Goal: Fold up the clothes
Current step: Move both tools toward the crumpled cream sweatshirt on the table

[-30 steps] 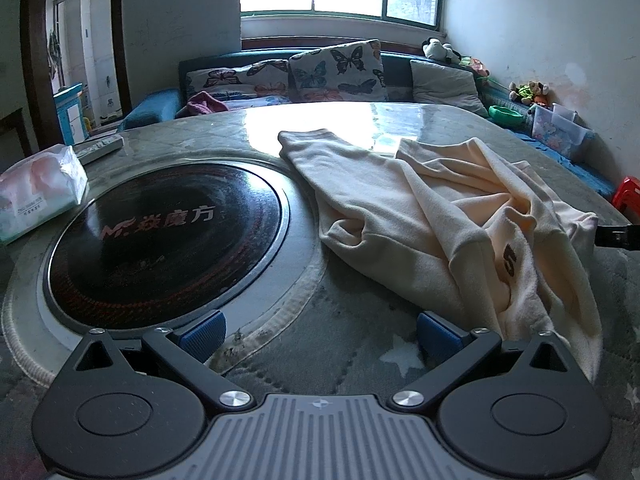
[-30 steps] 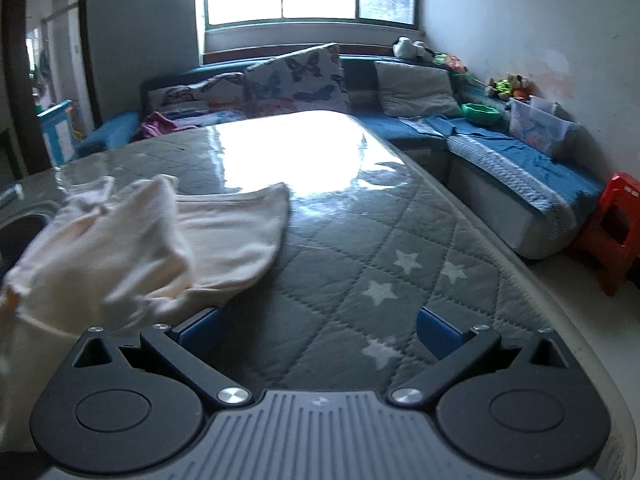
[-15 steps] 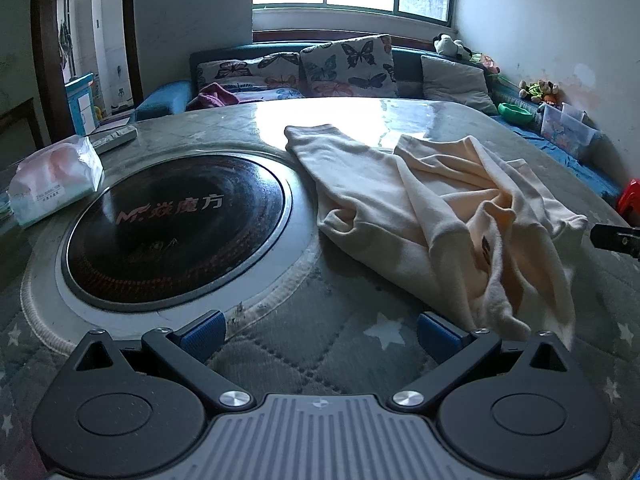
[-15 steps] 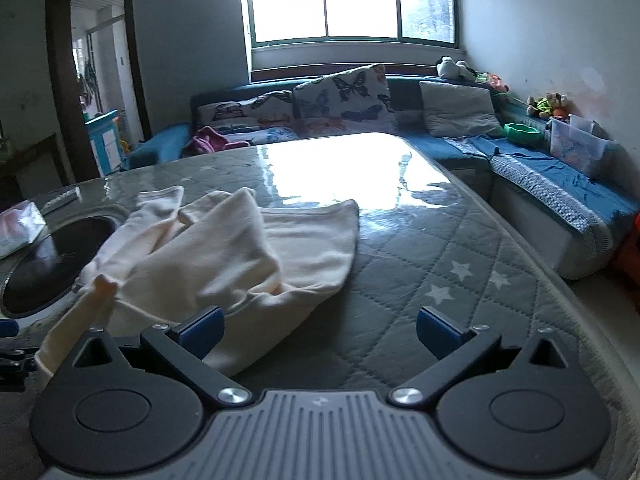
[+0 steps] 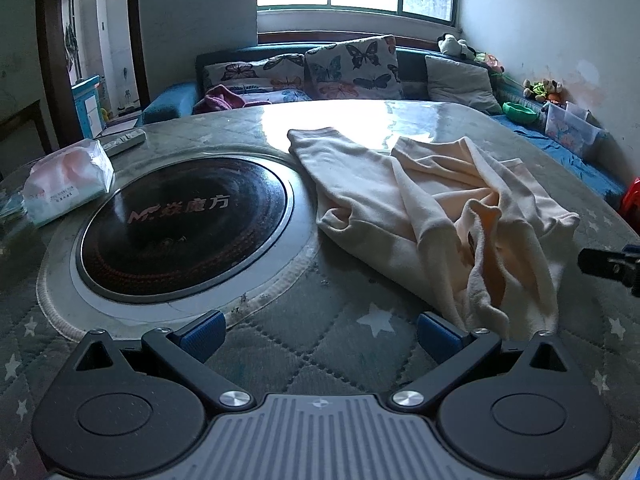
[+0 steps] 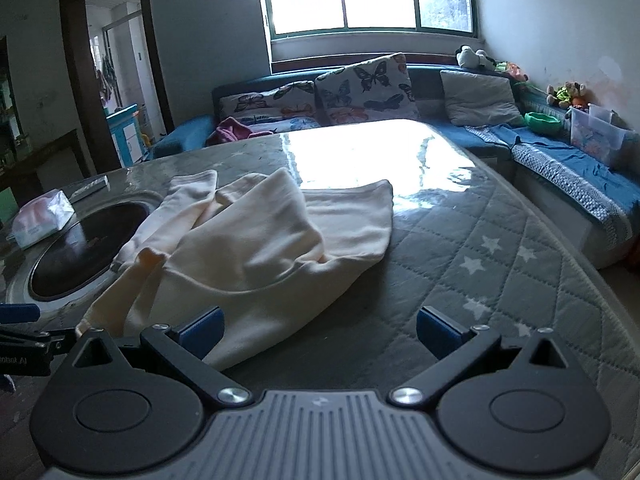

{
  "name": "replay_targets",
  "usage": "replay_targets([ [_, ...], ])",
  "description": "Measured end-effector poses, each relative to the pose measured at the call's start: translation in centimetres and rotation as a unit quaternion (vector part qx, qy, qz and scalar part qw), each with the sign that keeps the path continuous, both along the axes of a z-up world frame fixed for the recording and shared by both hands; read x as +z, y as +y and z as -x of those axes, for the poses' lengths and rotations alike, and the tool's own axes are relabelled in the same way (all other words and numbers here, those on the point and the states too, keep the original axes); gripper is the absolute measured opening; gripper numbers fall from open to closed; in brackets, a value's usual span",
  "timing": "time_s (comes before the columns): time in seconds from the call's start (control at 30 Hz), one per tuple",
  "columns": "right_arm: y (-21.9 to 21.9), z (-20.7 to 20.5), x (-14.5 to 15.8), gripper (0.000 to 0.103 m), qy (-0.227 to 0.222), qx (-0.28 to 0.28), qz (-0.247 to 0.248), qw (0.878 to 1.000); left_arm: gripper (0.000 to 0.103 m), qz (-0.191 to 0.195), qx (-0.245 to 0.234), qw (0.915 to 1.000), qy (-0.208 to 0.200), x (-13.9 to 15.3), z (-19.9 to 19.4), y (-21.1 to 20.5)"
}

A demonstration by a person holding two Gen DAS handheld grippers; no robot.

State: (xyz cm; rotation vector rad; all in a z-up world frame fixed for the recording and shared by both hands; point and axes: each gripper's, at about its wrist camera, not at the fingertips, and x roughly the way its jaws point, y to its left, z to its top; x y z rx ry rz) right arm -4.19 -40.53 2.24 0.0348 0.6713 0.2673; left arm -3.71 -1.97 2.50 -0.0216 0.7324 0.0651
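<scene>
A cream garment (image 5: 432,208) lies crumpled on the round quilted table (image 5: 304,344), just right of the black inset hotplate (image 5: 184,224). My left gripper (image 5: 318,336) is open above the table's near edge, and the garment's near hem lies by its right fingertip. In the right wrist view the same cream garment (image 6: 256,248) spreads ahead and to the left. My right gripper (image 6: 318,330) is open too, its left fingertip over the garment's near hem. Neither holds cloth. The right gripper's tip (image 5: 608,266) shows at the left view's right edge.
A tissue pack (image 5: 66,180) and a remote (image 5: 122,142) lie left of the hotplate. Beyond the table a blue corner sofa (image 6: 560,168) carries butterfly cushions (image 6: 360,88), toys and a plastic box (image 6: 596,136). A red stool (image 5: 630,200) stands at the right.
Both grippers have pulled back and risen, so more of the table and garment shows. The garment has settled lower and flatter. Both stay open.
</scene>
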Motion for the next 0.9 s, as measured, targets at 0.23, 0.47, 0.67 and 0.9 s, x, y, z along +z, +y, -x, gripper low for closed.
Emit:
replay_targets([
  [0.23, 0.6, 0.8, 0.2, 0.103, 0.001, 0.012, 0.008, 1.000, 0.103, -0.001, -0.004, 1.0000, -0.007, 0.6, 0.6, -0.3],
  [0.47, 0.9, 1.3, 0.4, 0.103, 0.001, 0.019, 0.009, 1.000, 0.103, -0.002, -0.009, 0.9999, -0.013, 1.0, 1.1, -0.7],
  [0.67, 0.8, 1.6, 0.5, 0.103, 0.004, 0.024, 0.007, 1.000, 0.103, -0.002, -0.012, 0.9999, -0.012, 1.3, 1.3, -1.1],
  [0.9, 0.9, 1.9, 0.6, 0.103, -0.001, 0.024, 0.011, 1.000, 0.103, -0.001, -0.020, 0.9998, -0.005, 1.4, 1.2, -1.6],
])
